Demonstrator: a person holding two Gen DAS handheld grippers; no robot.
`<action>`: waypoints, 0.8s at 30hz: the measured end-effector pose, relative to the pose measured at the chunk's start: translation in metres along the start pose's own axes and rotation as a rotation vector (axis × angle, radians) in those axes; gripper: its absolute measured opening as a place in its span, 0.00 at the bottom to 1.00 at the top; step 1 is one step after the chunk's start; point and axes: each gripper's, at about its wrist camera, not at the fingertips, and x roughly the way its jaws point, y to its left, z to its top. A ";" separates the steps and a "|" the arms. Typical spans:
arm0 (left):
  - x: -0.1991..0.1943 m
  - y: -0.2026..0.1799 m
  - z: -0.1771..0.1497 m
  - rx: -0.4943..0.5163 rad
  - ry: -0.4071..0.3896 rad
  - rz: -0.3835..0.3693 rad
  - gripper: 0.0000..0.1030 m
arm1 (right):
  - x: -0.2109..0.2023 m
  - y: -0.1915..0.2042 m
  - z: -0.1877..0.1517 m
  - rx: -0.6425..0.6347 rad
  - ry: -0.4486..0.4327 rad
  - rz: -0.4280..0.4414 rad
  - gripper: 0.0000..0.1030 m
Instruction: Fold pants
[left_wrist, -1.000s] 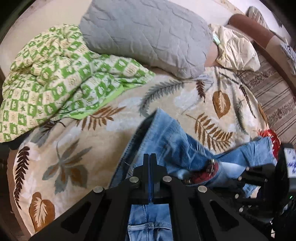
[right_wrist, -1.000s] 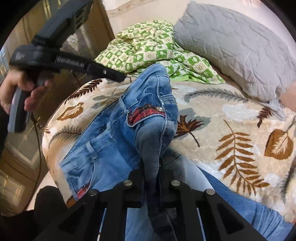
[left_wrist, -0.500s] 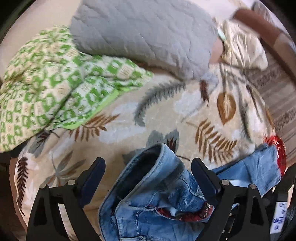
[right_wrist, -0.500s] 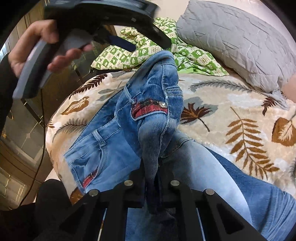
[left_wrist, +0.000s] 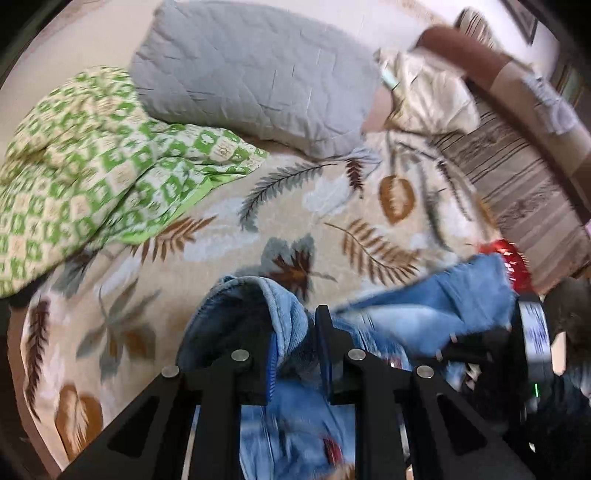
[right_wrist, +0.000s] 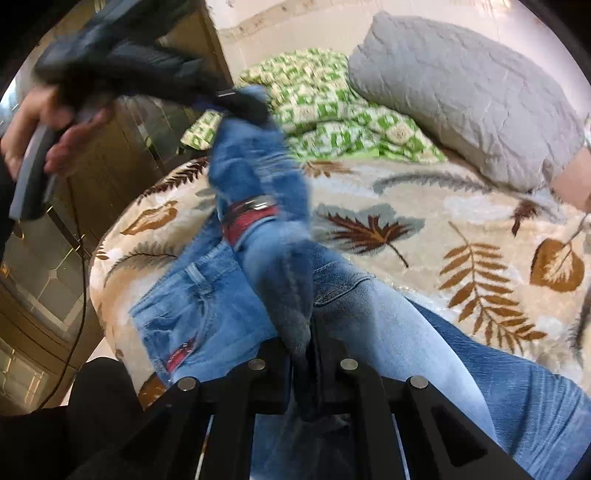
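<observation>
One pair of blue denim pants lies on a bed, on top of a cream blanket printed with brown and grey leaves. The waist end is bunched and lifted off the blanket; a red plaid trim shows inside the waistband, and one pale leg runs away toward the lower right of the right wrist view.

Two grippers work the cloth. The right gripper is clenched on a fold of denim, which rises as a ridge from between its black fingers. The left gripper has just been closing — a thick roll of the denim hem sits between its blue-lined pads, though blur hides whether the pads press it yet. In the right wrist view that left gripper reaches in from the upper left to the raised top of the pants, held by a person's hand.

Farther out on the bed there is one grey quilted pillow and one crumpled green-and-white checked quilt beside it. One cream cushion lies past the pillow, near a striped brown cover. No container is in view.
</observation>
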 end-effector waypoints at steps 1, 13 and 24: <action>-0.012 0.002 -0.020 -0.019 -0.016 -0.010 0.19 | -0.007 0.005 -0.002 -0.019 -0.017 0.004 0.09; 0.047 0.034 -0.206 -0.248 0.088 0.036 0.33 | 0.007 0.089 -0.068 -0.328 0.106 -0.054 0.13; -0.014 0.036 -0.207 -0.305 -0.134 0.133 0.92 | -0.027 0.087 -0.074 -0.299 0.015 -0.084 0.83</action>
